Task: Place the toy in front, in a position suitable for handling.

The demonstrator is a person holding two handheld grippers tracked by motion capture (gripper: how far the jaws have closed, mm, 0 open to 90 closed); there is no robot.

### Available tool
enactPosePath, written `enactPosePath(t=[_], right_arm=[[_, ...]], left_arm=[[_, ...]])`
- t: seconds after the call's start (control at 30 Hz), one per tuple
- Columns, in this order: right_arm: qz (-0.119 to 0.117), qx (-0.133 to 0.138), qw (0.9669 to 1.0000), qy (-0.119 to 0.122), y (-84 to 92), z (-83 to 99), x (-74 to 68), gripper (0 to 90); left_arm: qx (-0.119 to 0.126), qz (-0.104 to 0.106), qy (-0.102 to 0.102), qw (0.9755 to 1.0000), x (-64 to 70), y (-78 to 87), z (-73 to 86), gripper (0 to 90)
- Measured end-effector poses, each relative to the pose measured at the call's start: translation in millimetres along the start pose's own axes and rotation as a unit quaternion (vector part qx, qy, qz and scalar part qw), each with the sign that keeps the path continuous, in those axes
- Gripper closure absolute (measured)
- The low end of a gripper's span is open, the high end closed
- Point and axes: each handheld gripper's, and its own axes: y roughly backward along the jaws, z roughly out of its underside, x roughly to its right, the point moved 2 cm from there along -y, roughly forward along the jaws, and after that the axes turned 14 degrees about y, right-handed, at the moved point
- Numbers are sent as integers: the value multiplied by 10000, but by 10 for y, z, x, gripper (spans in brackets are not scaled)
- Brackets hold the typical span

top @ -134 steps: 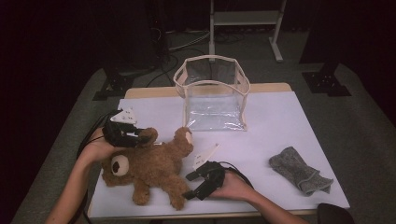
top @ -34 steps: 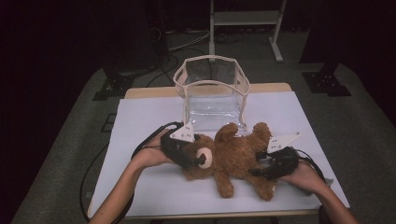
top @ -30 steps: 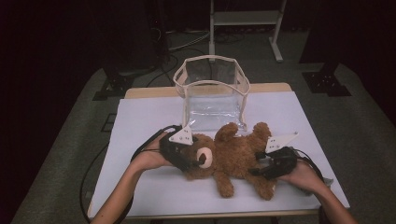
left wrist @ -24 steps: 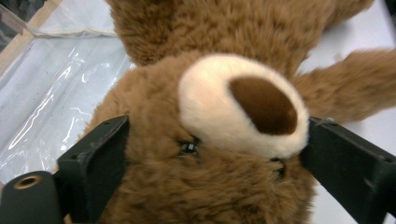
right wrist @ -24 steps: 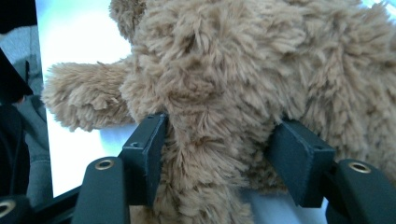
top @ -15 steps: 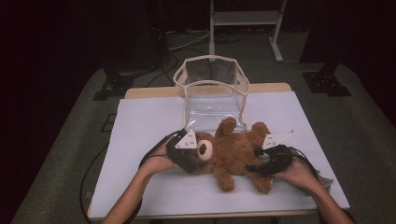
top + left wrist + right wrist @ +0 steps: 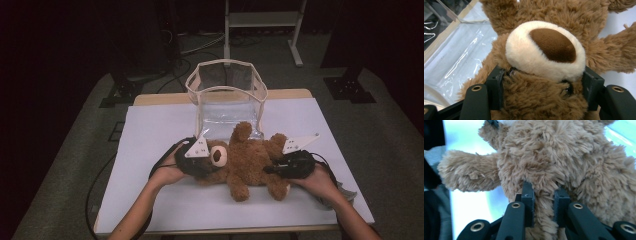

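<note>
Teddy bear (image 7: 250,160) pinched by left gripper (image 7: 202,165) and right gripper (image 7: 280,167).

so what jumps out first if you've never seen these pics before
A brown teddy bear lies mid-table, gripped at both ends: the left tongs have just closed on its head, the right tongs pinch fur on its lower body. Right behind it stands an open clear bag.
</note>
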Motion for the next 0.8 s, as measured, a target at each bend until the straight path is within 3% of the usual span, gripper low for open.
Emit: enactPosePath(t=[0.17,0.3,0.43,0.5,0.53,0.57,0.6,0.7,0.8], right_arm=[[-150,113,9997,128,120,-156,-123,747],[-317,76,9992,239,122,-208,-264,744],[-397,-57,9986,343,20,-188,-347,737],[-472,-138,9984,296,-65,-128,-358,733],[-472,-138,9984,296,-65,-128,-358,733],[-605,-185,9977,228,-169,-44,-376,722],[-652,-152,9975,211,-199,-17,-387,714],[-675,-31,9976,154,-197,7,-384,672],[-690,-55,9975,129,-175,8,-374,617]], left_arm=[[1,46,-68,10000,104,248,-84,353],[-71,69,-68,9999,195,353,-21,348],[-133,49,-17,9999,225,371,94,340],[-206,137,138,9996,247,316,272,335],[-206,137,138,9996,247,316,272,331],[-263,137,167,9994,262,264,381,325],[-138,161,207,9996,262,263,425,318],[-3,145,328,9994,251,270,457,314],[0,124,304,9995,257,268,454,302]])
